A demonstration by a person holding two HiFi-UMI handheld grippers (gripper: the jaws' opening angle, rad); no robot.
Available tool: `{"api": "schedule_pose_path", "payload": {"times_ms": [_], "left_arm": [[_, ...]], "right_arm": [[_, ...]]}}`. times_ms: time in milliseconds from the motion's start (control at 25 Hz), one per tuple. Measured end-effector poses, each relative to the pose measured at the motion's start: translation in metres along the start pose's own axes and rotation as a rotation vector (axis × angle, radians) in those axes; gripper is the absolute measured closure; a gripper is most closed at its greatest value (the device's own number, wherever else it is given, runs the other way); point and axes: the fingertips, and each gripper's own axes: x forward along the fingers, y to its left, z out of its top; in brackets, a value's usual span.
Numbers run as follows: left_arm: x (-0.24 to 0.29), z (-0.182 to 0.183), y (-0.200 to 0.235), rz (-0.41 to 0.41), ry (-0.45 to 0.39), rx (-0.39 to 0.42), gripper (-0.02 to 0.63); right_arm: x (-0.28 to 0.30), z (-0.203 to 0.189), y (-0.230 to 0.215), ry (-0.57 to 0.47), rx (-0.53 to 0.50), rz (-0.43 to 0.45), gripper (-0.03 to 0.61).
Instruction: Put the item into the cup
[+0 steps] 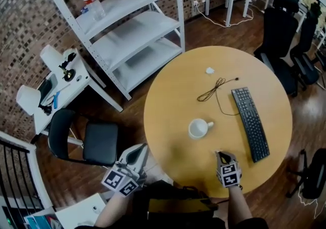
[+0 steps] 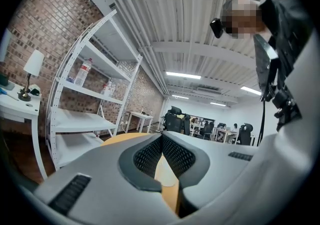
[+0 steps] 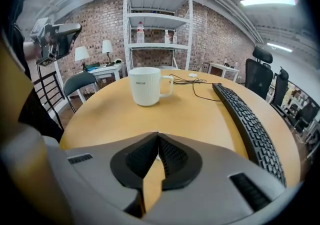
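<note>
Here the right gripper (image 1: 220, 154) hovers over the near edge of the round table (image 1: 168, 95), its jaws pressed together with nothing between them. The white cup (image 1: 197, 128) stands upright just ahead of it and slightly to its left, with the handle turned right. The small white item (image 1: 210, 70) lies well beyond the cup, near the table's far side, close to a dark cable (image 1: 216, 89). The left gripper (image 1: 140, 150), likewise closed and empty, hangs off the table's left edge.

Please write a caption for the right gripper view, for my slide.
Right gripper, shut and empty, faces a white mug on a round table; keyboard at right.
</note>
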Motion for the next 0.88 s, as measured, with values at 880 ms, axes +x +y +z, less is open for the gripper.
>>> {"api": "schedule_pose_path", "payload": {"times_ms": [880], "left_arm": [[-0.062,0.015,0.065,0.130,-0.114,0.004,0.611]], "right_arm": [[-0.002,0.186,0.030,-0.298,-0.150,0.012,0.550]]}}
